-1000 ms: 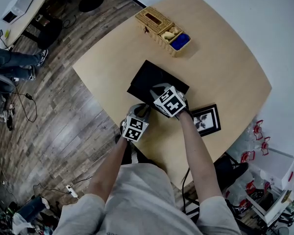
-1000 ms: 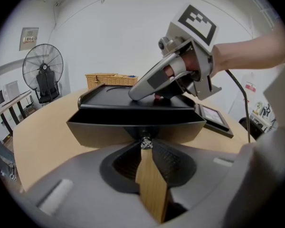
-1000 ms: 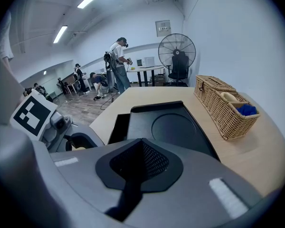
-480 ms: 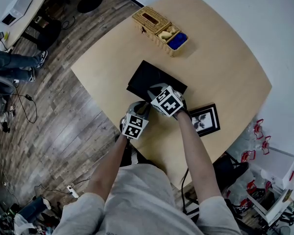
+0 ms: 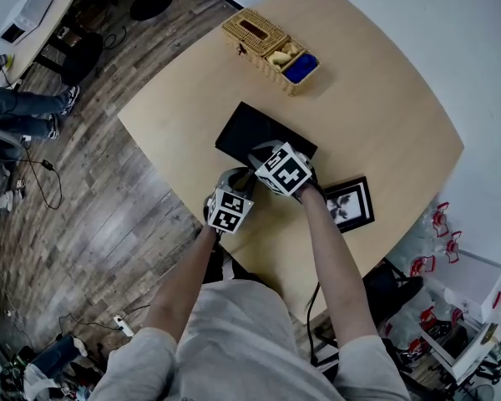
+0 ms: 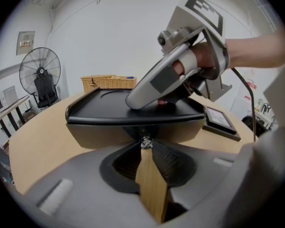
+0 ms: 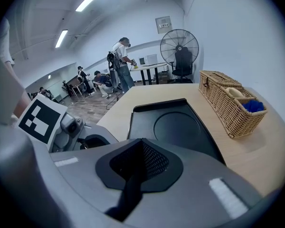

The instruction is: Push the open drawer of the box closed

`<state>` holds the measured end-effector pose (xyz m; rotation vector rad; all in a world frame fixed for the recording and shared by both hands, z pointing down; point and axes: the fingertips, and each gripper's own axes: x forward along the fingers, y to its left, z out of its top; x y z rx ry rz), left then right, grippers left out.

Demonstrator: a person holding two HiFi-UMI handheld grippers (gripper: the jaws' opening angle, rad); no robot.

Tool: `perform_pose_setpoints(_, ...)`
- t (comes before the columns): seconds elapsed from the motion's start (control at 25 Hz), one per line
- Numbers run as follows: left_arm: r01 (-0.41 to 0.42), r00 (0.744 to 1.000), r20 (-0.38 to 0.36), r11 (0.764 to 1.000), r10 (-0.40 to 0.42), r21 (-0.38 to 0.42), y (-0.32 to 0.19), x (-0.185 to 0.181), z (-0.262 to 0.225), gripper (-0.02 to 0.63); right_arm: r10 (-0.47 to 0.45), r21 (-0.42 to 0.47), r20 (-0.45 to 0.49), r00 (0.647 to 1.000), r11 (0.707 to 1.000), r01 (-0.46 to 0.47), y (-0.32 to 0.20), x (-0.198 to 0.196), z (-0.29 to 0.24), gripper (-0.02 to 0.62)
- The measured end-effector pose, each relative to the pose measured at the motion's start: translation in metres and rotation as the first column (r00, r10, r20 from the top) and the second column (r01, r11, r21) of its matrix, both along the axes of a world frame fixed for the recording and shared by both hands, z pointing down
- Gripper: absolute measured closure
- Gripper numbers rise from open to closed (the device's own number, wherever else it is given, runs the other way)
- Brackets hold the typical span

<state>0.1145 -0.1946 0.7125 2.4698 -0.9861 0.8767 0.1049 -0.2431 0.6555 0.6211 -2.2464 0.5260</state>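
At the near edge of the pale wooden table (image 5: 384,98), the left gripper (image 5: 236,178) has its jaws nipped on the small metal knob (image 6: 145,142) of the tan drawer front (image 6: 95,134). That drawer sits low in the flat black box (image 5: 255,128) mid-table; how far it stands out I cannot make out. The right gripper (image 6: 133,101), jaws drawn together on nothing, bears down on the lid. A skewed shove could jam the drawer, or the tips could slip off that tiny knob. If the hold-down slips, the box may skate towards the woven wicker basket (image 5: 267,48) beyond.
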Motion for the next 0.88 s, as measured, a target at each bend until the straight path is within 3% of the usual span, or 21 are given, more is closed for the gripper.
perform_pose_setpoints(0.64,-0.035,0.999,0.012,0.999,0.036,-0.022,-0.006,0.0065,0.0009,0.477,-0.016,-0.009,-0.002,1.0,1.0,0.016,0.0008,0.0009,0.0012,0.594)
perform_pose_setpoints(0.88,-0.022,1.0,0.007,0.999,0.022,-0.036,-0.0035,0.0021,-0.0012,0.471,0.001,0.051,-0.021,1.0,0.999,0.0,0.0024,-0.004,0.0019,0.594)
